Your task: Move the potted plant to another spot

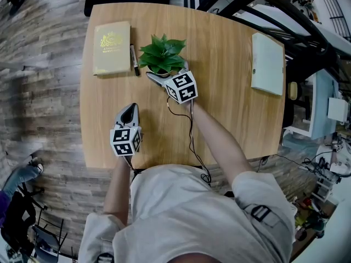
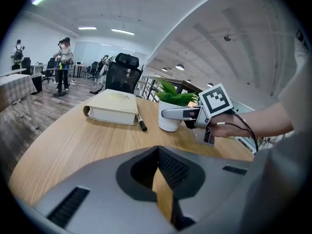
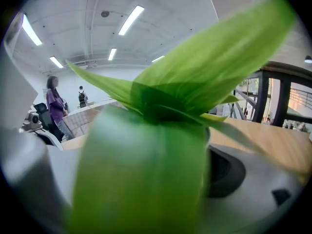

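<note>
The potted plant (image 1: 162, 53), green leaves in a small white pot (image 2: 169, 118), stands on the round wooden table (image 1: 230, 119) near its far middle. My right gripper (image 1: 163, 72) reaches from the near side with a jaw on each side of the pot and is shut on it; one finger (image 2: 179, 113) crosses the pot's front. In the right gripper view the leaves (image 3: 146, 130) fill the space between the jaws. My left gripper (image 1: 130, 109) rests low over the table's near left, shut and holding nothing (image 2: 158, 179).
A cream book (image 1: 112, 47) and a black marker (image 1: 134, 59) lie just left of the plant. A pale green book (image 1: 267, 63) lies at the table's right. An office chair (image 2: 123, 72) stands beyond the far edge, with people farther back in the room.
</note>
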Tool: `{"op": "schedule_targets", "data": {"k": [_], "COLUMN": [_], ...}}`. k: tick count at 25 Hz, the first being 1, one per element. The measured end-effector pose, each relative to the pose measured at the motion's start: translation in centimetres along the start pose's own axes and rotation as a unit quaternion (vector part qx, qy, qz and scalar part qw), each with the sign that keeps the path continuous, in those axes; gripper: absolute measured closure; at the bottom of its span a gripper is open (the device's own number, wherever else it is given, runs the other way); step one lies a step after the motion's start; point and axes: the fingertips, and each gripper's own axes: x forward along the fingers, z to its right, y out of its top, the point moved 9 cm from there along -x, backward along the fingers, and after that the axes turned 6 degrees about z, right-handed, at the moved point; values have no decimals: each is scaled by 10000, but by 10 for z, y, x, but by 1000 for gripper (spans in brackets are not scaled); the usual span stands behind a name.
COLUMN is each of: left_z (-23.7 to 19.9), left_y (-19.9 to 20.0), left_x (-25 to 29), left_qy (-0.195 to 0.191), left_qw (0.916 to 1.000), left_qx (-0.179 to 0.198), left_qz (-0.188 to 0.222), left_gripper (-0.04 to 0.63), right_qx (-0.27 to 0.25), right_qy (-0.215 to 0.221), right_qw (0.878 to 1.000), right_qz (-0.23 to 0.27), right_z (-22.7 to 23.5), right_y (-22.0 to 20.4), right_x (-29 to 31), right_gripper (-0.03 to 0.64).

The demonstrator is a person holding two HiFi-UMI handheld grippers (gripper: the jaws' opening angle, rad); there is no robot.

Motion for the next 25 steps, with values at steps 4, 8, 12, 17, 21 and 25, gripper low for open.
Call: {"op": "schedule_targets", "data": {"k": [4,8,12,17,21,25], "left_z": [0,-1,1,3,6,10], "left_y": [-2,-5,-5,-6,-9,-12], "left_x": [-1,-1,1,2,0,0], "left_qy": [0,2,-17,-33,-47,-54], "left_qw": [10000,10000,10000,10000,9999,9999], "left_qx": [-9,-21,-13,6,7,-57], "left_qz": [-30,-60,-61,-80,-94,-107], "left_gripper": [583,583,583,583,583,583], "right_qx": [53,82,-33,-31,9,-10], "right_qy": [-6,-6,-72,-102,-111,-129], "right_qw": [10000,10000,9999,9999,9999,9999], "right_qz": [-35,-52,-93,-87,-80,-96], "right_z": [-2,-2,-2,-4,-5,-9], "right_y": [-6,-11,-16,-22,-27,-32], "right_x": [0,1,-2,-7,-16,-32], "right_gripper": [95,91,91,89,86,89]}}
